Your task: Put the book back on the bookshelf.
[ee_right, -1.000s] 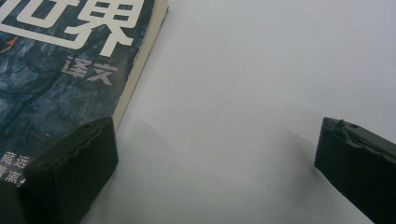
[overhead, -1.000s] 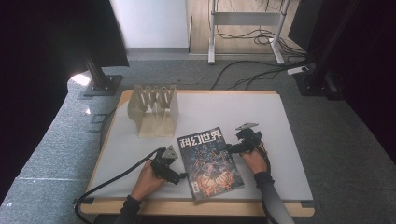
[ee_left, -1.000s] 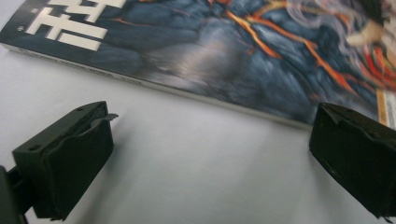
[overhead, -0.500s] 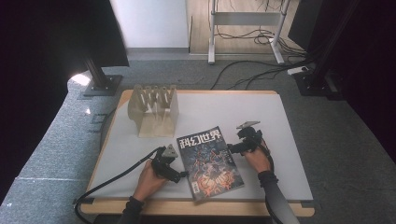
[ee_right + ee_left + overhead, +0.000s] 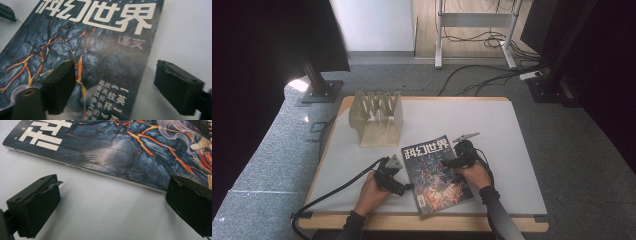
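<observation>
Glossy paper is what's in play here: a thin dark magazine with a cracked-lava cover and white characters [image 5: 435, 172] lies flat on the pale grey table mat [image 5: 512, 145], near the front edge, between the two hands. The left gripper [image 5: 406, 188] sits just off the magazine's left spine edge, jaws spread wide with nothing between them. The right gripper [image 5: 446, 162] straddles the right edge of the cover, one jaw over the artwork and the other out over bare mat; its jaws have just been closing a bit but aren't pinching the cover yet.

My worry is that the thing lies dead flat, so a jaw could just skate over the slick cover and shove the whole magazine left instead of getting under the edge. It could also catch only the top sheet and crease or tear it. The tan slotted wooden rack [image 5: 377, 117] at the far left stands well apart.
</observation>
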Demonstrator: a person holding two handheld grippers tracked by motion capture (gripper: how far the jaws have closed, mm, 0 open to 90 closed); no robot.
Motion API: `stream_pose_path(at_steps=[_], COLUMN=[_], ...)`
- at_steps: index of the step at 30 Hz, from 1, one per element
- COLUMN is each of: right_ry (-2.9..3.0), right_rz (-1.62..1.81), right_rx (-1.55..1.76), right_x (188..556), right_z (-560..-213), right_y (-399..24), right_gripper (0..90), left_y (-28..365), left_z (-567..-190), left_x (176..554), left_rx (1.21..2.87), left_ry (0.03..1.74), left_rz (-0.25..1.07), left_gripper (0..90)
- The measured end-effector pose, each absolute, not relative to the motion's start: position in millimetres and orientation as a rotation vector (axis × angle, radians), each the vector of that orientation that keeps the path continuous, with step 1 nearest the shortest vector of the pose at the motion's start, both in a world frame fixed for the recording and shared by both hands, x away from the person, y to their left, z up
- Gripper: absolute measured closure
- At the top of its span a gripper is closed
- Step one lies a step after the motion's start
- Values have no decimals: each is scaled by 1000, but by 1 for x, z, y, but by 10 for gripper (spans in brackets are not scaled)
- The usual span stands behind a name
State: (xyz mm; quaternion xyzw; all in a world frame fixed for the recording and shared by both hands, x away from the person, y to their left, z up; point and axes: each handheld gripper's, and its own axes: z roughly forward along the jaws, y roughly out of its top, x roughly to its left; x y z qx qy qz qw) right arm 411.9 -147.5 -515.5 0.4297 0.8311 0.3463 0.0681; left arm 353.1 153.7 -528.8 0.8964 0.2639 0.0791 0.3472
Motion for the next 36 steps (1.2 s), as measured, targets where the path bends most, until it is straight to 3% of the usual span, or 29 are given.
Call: stream_pose_path(at_steps=[18,29,36], right_ry=[2447,2451,2446], right_rz=[1118,1151,1183], right_rx=[1509,1538,1527], right_x=[402,394,413], right_z=[-514,-507,-515], right_y=[-160,-167,-167], right_gripper=[396,467,459], left_y=[154,154,154], left_z=[-529,-529,-529], left_x=[353,354,354], left_rx=[2325,2325,2326], left_ry=[686,686,686], left_rz=[202,201,202], left_gripper=[0,0,0])
